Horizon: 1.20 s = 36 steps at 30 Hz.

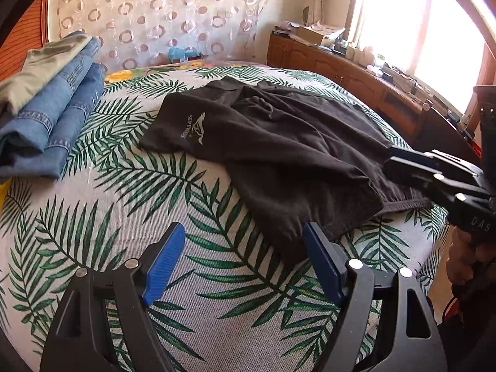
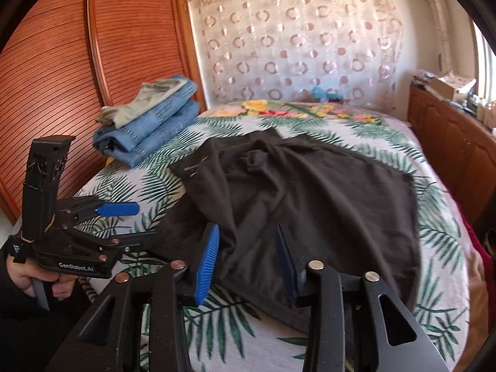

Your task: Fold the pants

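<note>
Leaf-printed bedspread [image 1: 130,223] fills most of both views, with a slatted wooden wardrobe [image 2: 55,71] at the upper left of the right-wrist frame and a circle-patterned curtain [image 1: 155,15] across the top. Along the right edge runs a wooden cabinet [image 1: 334,68] cluttered under a bright window [image 1: 418,31].

My black pants [image 1: 279,142] lie rumpled in the middle of the bed. Their long axis runs from the upper left, where a white logo [image 1: 193,128] shows, down to the lower right, where the gathered waistband [image 1: 403,203] nears the bed's edge.

At the left of the frame a stack of folded jeans [image 1: 52,114], topped by an olive garment [image 1: 40,62], sits well apart from the pants.

My left gripper [image 1: 243,263] stands spread wide over bare bedspread, nothing between its blue pads; the right-hand pad [image 1: 319,263] sits just at the pants' near hem. My right gripper [image 2: 246,263] is over the fabric near the waistband with its jaws only partly apart; I cannot tell whether the pads pinch cloth. A hand [image 2: 28,276] holds the left tool's handle at lower left.
</note>
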Tool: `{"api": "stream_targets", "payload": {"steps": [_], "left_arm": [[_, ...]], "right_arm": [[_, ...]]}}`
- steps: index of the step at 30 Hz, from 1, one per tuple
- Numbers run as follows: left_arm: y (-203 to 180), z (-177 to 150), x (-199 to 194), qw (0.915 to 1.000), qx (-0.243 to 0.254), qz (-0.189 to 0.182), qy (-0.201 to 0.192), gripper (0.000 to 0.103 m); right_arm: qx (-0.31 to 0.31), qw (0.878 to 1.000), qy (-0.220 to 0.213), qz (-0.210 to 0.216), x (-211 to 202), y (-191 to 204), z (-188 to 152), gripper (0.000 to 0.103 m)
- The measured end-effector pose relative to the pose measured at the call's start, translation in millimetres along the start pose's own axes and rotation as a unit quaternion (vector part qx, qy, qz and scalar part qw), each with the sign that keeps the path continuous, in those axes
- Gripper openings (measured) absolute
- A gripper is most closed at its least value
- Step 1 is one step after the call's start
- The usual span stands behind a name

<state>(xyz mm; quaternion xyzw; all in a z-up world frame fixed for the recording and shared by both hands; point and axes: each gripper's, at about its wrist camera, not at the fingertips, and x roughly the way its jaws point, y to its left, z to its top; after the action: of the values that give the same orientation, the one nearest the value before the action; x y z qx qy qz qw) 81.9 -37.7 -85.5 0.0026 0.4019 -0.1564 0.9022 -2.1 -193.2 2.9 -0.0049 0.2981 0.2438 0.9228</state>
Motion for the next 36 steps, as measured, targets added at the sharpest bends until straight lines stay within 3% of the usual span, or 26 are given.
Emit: {"api": "stream_targets", "payload": {"steps": [7,12,14,17,26,36], "left_arm": [[2.2,-3.0,-1.9,1.0000,-0.007,-0.004,-0.003,0.079],[3.0,-2.2,-5.4,0.9999,-0.008,-0.002,-0.009,0.079],[3.0,-1.4,-8.5,0.9999,-0.009,0.001,-0.014,0.079],[3.5,0.6,-12.6,0.9997,-0.009,0.005,-0.022,0.079],[0.6,14.5,-24.9,0.9988,-0.010,0.001,-0.048,0.079],[-31.3,42.5,-21.5,0.9977,0.029,-0.015,-0.060,0.079]], "right_arm": [[-0.009,0.999,0.039,0.014,30.3,-0.1,4.4,0.029],[-0.012,0.998,0.063,0.016,47.6,6.5,5.2,0.017],[-0.017,0.998,0.056,0.017,46.1,9.5,8.0,0.008],[-0.027,0.999,0.041,0.017,40.2,14.2,10.9,0.004],[-0.043,0.999,-0.033,-0.009,-11.8,14.2,16.3,0.003],[-0.026,0.997,-0.059,-0.045,-56.0,-9.6,3.1,0.003]]}}
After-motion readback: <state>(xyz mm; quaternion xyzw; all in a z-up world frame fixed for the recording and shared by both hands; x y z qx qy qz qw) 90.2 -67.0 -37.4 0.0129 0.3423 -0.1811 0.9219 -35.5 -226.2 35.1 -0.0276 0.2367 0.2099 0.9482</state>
